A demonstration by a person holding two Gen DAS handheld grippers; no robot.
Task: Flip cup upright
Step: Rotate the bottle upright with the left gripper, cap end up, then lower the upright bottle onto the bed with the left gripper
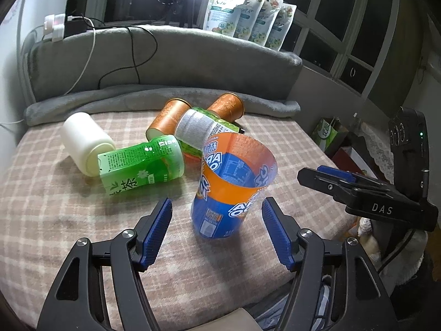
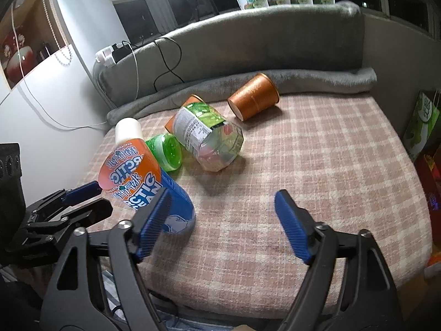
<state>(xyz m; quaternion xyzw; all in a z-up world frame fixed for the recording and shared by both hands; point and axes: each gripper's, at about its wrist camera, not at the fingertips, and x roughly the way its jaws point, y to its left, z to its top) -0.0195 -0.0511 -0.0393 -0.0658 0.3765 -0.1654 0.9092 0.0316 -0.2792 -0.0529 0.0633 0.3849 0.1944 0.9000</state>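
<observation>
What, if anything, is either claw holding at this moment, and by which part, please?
Nothing is held. The left claw is open around the orange-and-blue cup without its pads touching it, and the right claw is open over the checked blanket.

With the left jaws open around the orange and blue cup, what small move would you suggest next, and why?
Probably back the left gripper away. The orange and blue cup already stands mouth up on the plaid blanket, leaning slightly, and the open jaws flank it without touching. The right gripper is open and empty, free to go for a cup on its side, such as the copper paper cup.
</observation>
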